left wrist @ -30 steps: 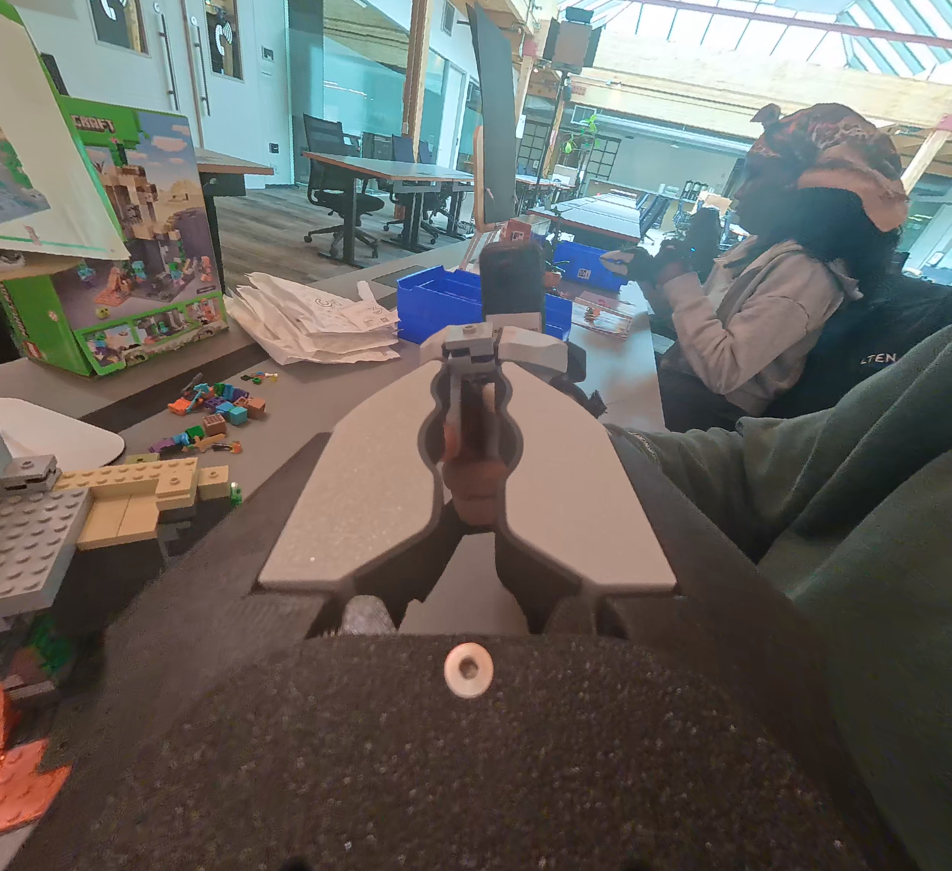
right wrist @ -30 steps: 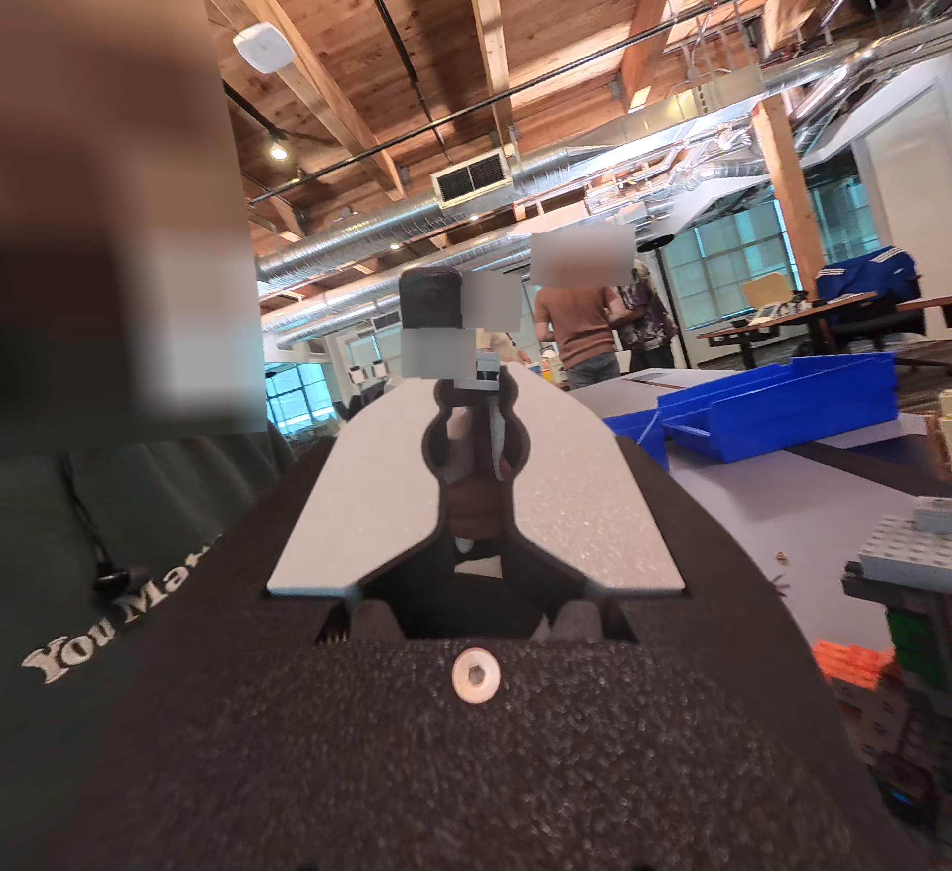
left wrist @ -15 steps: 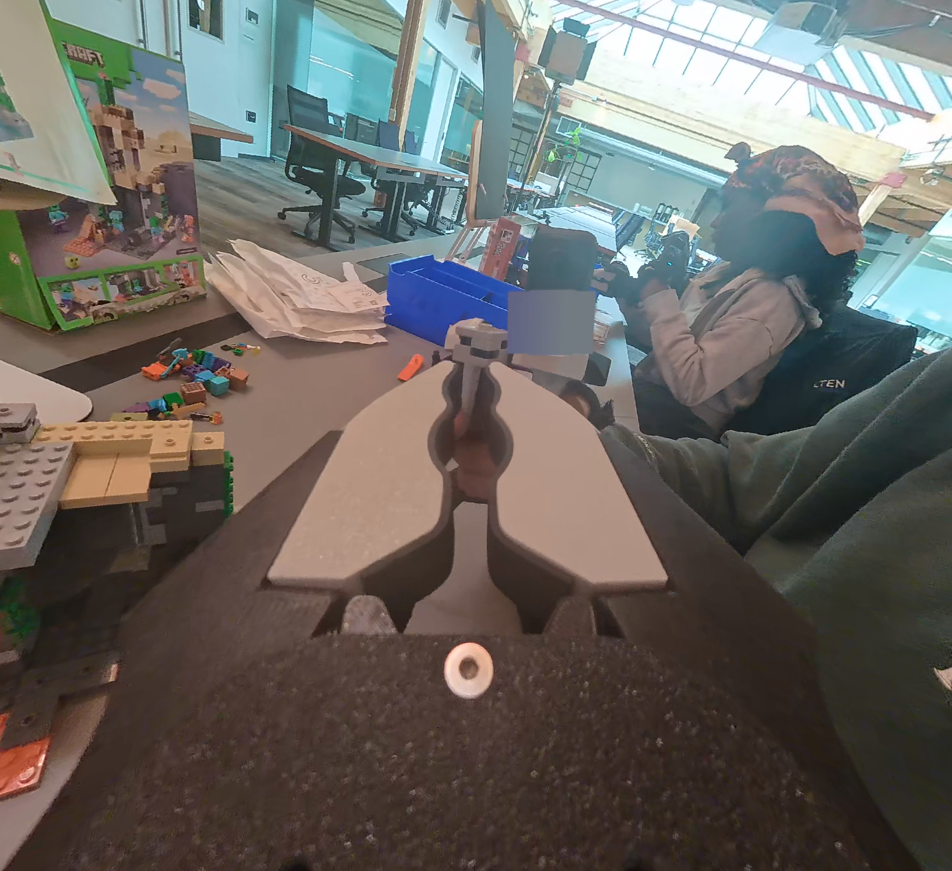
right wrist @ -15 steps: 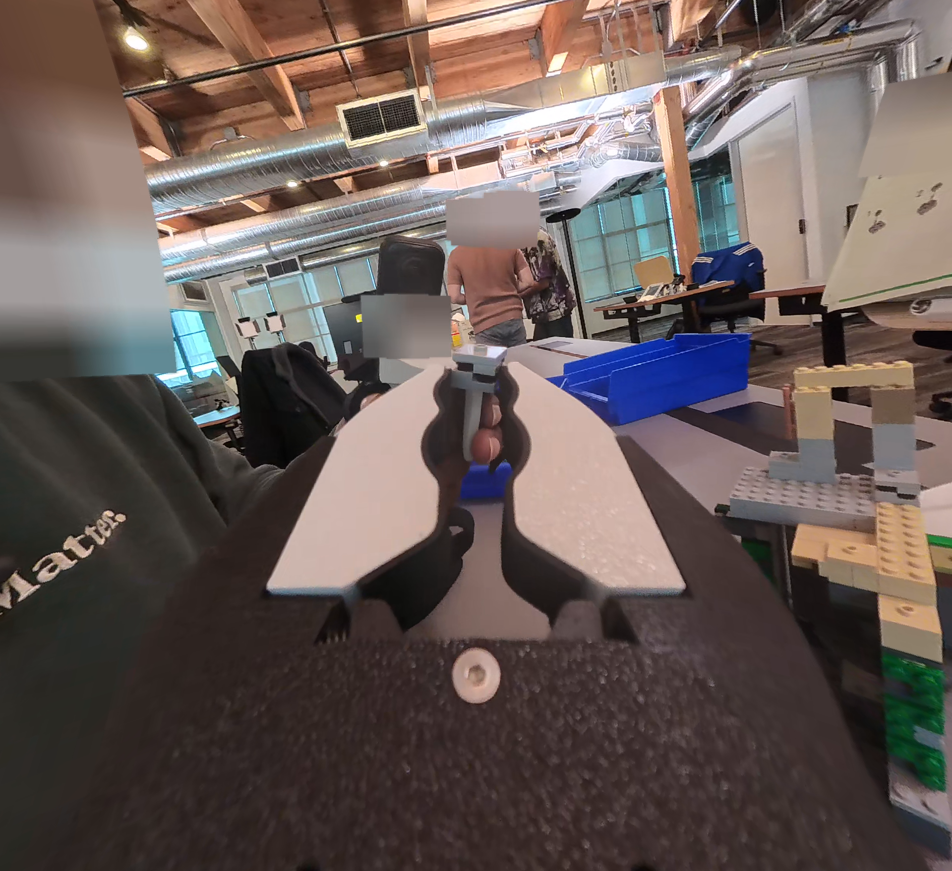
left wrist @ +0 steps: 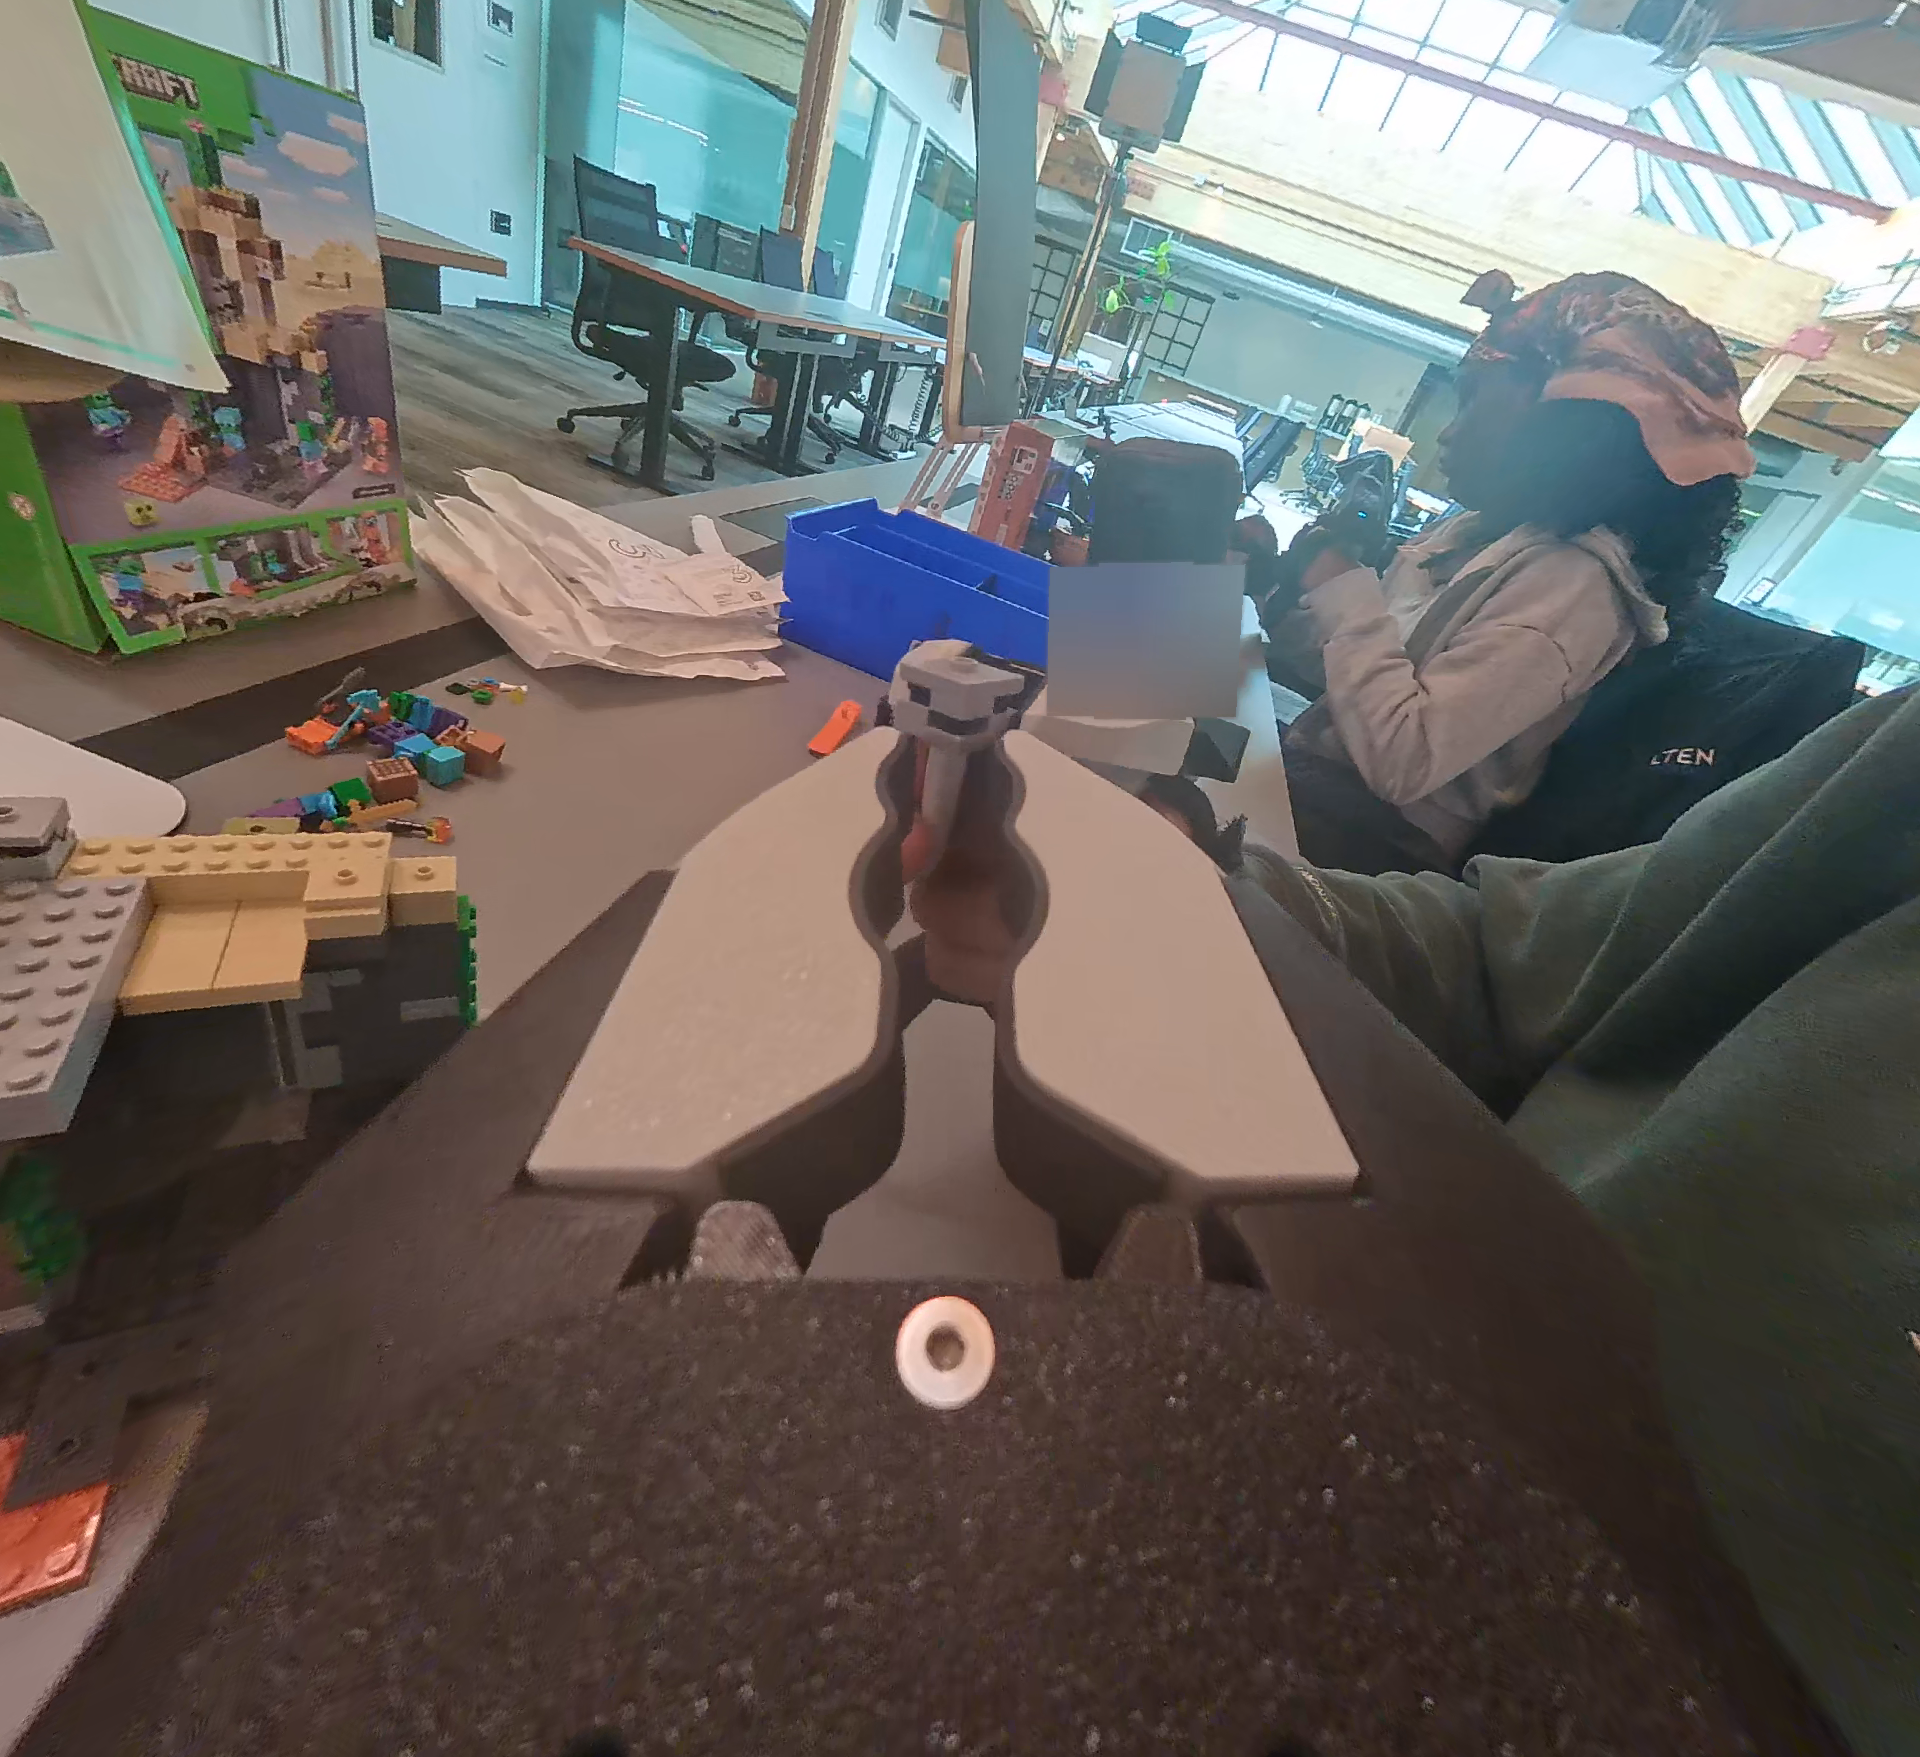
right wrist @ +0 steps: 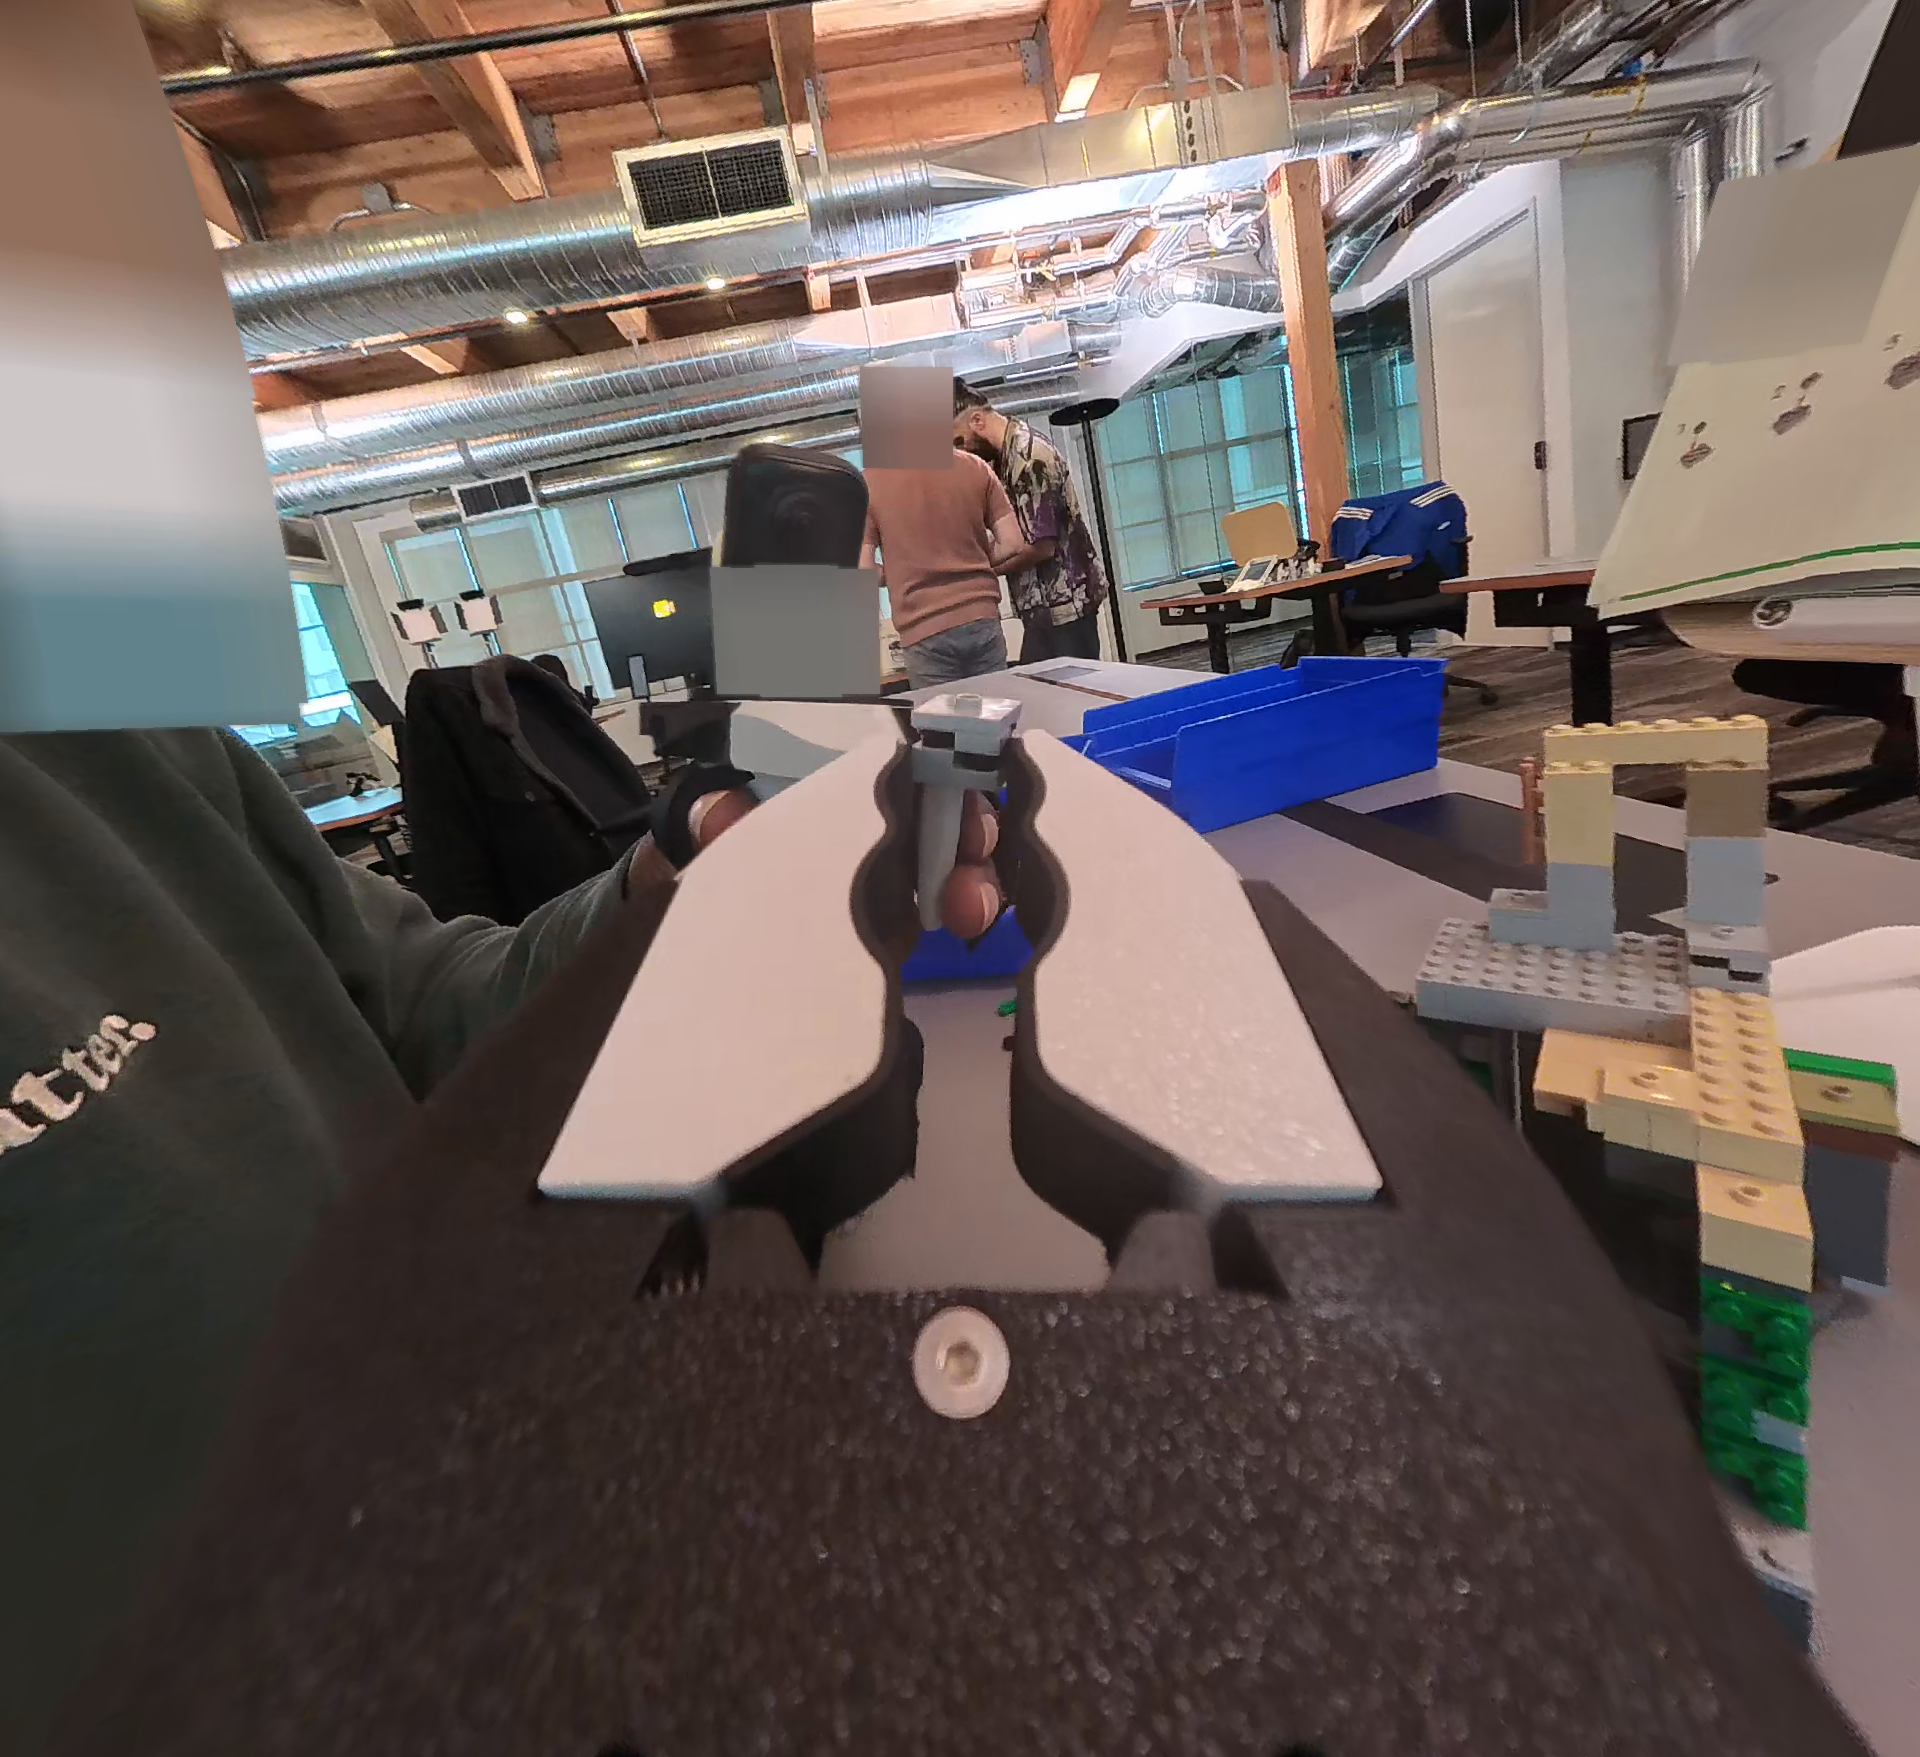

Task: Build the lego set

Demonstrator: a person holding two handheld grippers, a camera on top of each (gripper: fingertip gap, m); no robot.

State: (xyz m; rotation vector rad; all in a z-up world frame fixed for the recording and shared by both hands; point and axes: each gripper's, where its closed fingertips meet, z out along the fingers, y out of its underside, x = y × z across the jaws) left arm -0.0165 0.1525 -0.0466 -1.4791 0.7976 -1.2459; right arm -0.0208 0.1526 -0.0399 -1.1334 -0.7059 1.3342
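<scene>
A small grey Lego figure (left wrist: 951, 699) with a dark face stands between the fingertips of my left gripper (left wrist: 948, 762), which is shut on it. The same figure (right wrist: 961, 751) shows in the right wrist view between the tips of my right gripper (right wrist: 961, 772), also shut on it. The two grippers face each other tip to tip above the grey table (left wrist: 644, 772). The partly built model of tan, grey and green bricks (left wrist: 208, 928) stands to the left of the left gripper and to the right of the right gripper (right wrist: 1662, 1001).
Loose coloured bricks (left wrist: 395, 762) and an orange piece (left wrist: 834, 728) lie on the table. Behind are white paper bags (left wrist: 603, 585), a blue bin (left wrist: 904, 585), the green set box (left wrist: 208, 419) and an open booklet (right wrist: 1766, 481). A seated person (left wrist: 1507, 627) is at the right. The grippers are tip to tip, or close to it.
Both grippers stay shut on the grey figure. Both views have tilted down toward the table, and the model has come well into the right wrist view.
</scene>
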